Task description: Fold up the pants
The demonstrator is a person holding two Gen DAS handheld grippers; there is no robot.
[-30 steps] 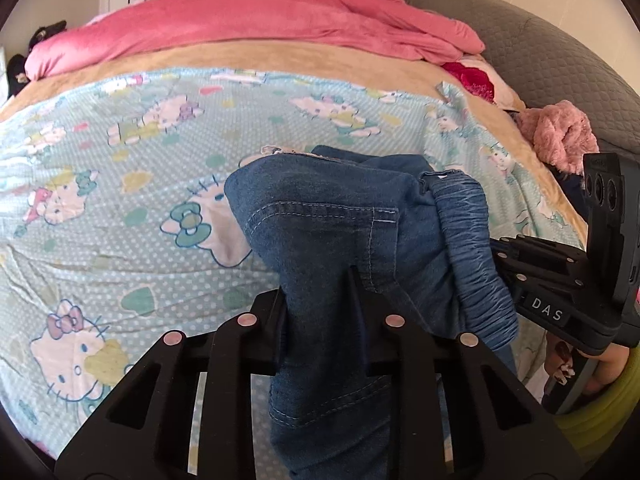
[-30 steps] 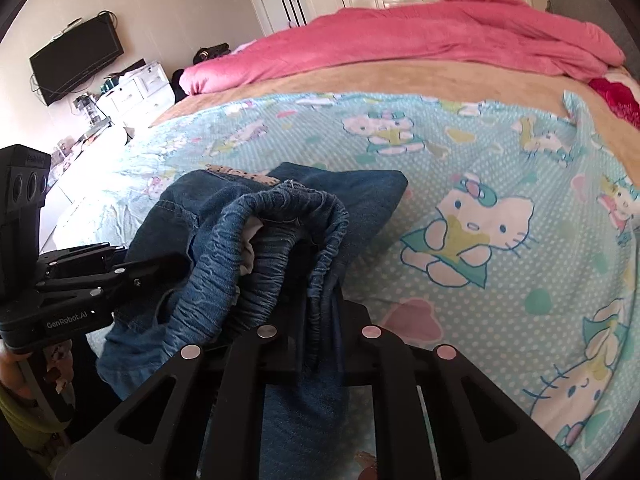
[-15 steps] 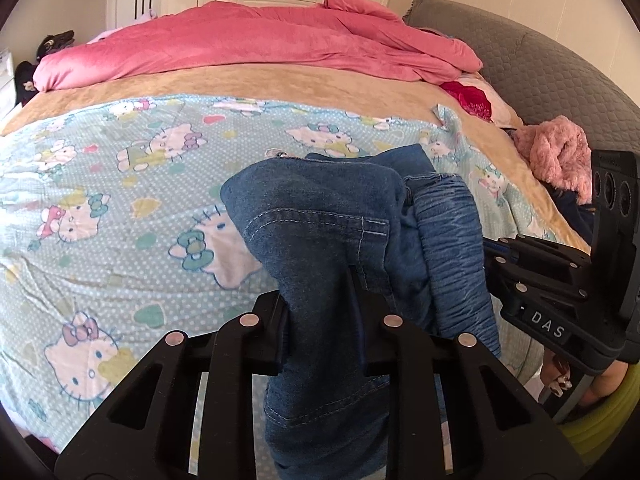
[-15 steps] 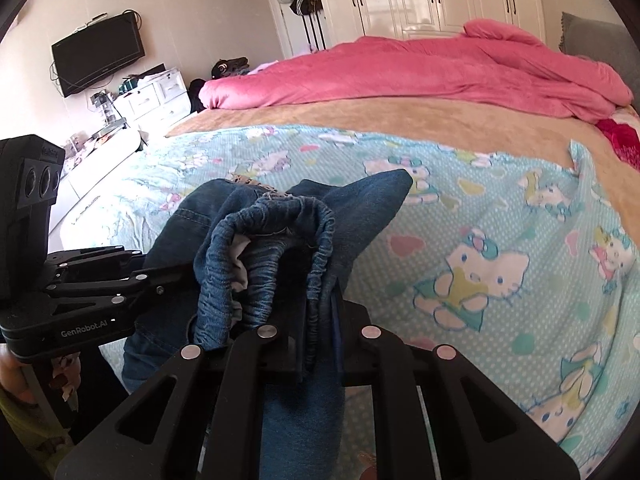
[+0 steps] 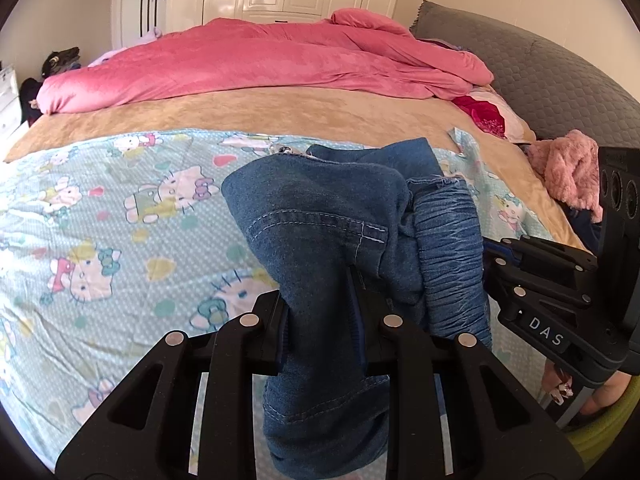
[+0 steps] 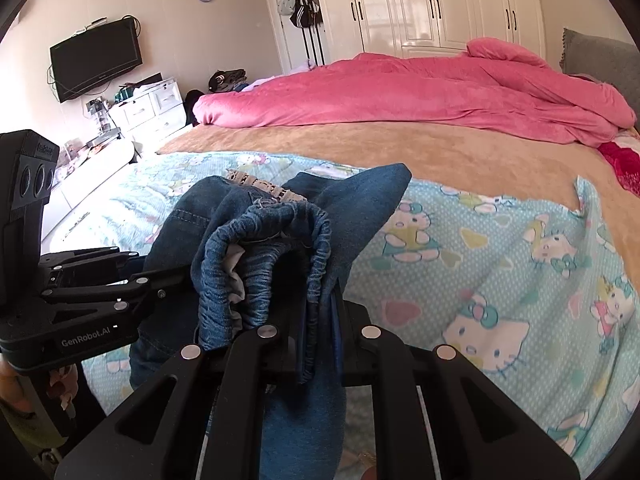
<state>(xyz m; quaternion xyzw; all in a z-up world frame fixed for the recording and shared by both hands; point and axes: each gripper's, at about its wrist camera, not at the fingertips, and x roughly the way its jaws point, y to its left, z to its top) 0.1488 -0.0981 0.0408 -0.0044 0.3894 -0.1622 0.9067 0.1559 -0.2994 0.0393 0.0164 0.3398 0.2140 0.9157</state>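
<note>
The blue denim pants (image 5: pixel 320 232) hang bunched between my two grippers, lifted above the cartoon-cat sheet (image 5: pixel 100 240). My left gripper (image 5: pixel 320 300) is shut on a fold of the denim near a stitched seam. My right gripper (image 6: pixel 320 312) is shut on the gathered elastic waistband (image 6: pixel 264 248). The right gripper also shows at the right of the left wrist view (image 5: pixel 552 304), and the left gripper at the left of the right wrist view (image 6: pixel 80 300). The pants (image 6: pixel 360 208) drape down below both grippers; their legs are hidden.
A pink duvet (image 5: pixel 260 60) lies across the far side of the bed, on a tan blanket (image 5: pixel 260 112). A grey headboard (image 5: pixel 540 76) and a pink fluffy item (image 5: pixel 568 168) are at the right. White wardrobes (image 6: pixel 440 4), a TV (image 6: pixel 96 60) and a dresser (image 6: pixel 148 108) stand beyond.
Both grippers have risen with the pants, so the denim hangs higher above the sheet and more of the room shows. Both grips stay the same.
</note>
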